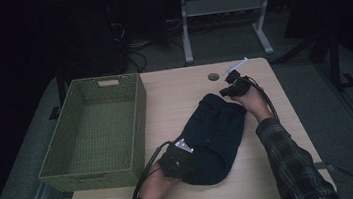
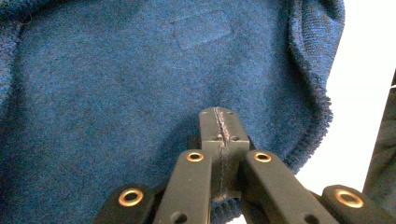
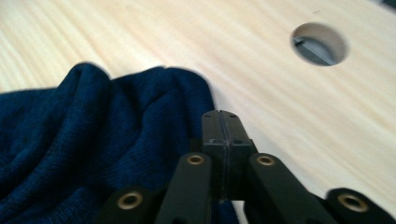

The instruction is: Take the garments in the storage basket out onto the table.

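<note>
Two tools, one blue sweater between them

Biggest of all is the bench (image 1: 178,91), pale wood with a round hole (image 1: 213,76) near its far edge. On its left side sits a green basket (image 1: 83,163), open at the top, with nothing to see in it.

Next comes the dark blue sweater (image 1: 214,140). It lies bunched up in the middle of the bench, just to the right of the basket. Its long way runs slanted, from the near middle up to the far right.

The left tool (image 1: 180,154) sits at the near end of the sweater, close to the basket's near corner. In the left gripper view its jaws are pressed together, with a thin bit of knit caught in the line between them, so it looks to be pinching the sweater (image 2: 140,93).

The right tool (image 1: 232,89) is at the far end of the sweater. In the right gripper view its jaws are pressed together too, right at the sweater's edge (image 3: 93,140). I cannot tell if any cloth is caught there.

So the sweater stretches between the two tools, and the basket lies to its left. The left tool is the nearer one to the basket, so a move into it would likely go leftward.
</note>
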The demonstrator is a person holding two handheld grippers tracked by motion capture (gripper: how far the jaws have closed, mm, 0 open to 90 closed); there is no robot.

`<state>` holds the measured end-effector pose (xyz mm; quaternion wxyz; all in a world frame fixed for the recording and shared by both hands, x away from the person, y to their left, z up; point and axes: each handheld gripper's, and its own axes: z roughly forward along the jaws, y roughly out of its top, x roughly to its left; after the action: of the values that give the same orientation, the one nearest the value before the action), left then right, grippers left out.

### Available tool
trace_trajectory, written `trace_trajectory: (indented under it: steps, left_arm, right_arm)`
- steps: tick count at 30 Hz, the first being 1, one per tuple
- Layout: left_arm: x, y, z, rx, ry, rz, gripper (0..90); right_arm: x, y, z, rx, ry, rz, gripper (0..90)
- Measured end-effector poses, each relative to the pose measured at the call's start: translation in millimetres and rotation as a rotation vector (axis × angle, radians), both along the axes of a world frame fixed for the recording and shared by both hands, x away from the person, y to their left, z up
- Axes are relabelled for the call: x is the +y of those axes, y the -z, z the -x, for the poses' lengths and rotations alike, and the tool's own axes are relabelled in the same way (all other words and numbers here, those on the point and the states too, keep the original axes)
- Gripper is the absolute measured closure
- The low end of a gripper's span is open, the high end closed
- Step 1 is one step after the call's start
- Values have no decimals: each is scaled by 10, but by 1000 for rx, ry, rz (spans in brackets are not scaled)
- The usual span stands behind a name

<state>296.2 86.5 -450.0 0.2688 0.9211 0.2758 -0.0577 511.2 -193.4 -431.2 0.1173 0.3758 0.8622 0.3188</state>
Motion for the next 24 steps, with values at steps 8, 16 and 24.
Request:
trace_trajectory:
  steps: [8, 16, 24]
  left_arm:
    - [0, 0, -5, 3, 2, 0, 900]
    - [2, 1, -7, 5, 1, 3, 900]
    - [-3, 1, -9, 1, 3, 2, 900]
  right_arm:
    - [127, 199, -65, 79, -15, 24, 731]
    - [167, 239, -79, 61, -14, 37, 880]
    - [323, -20, -171, -64, 10, 71, 883]
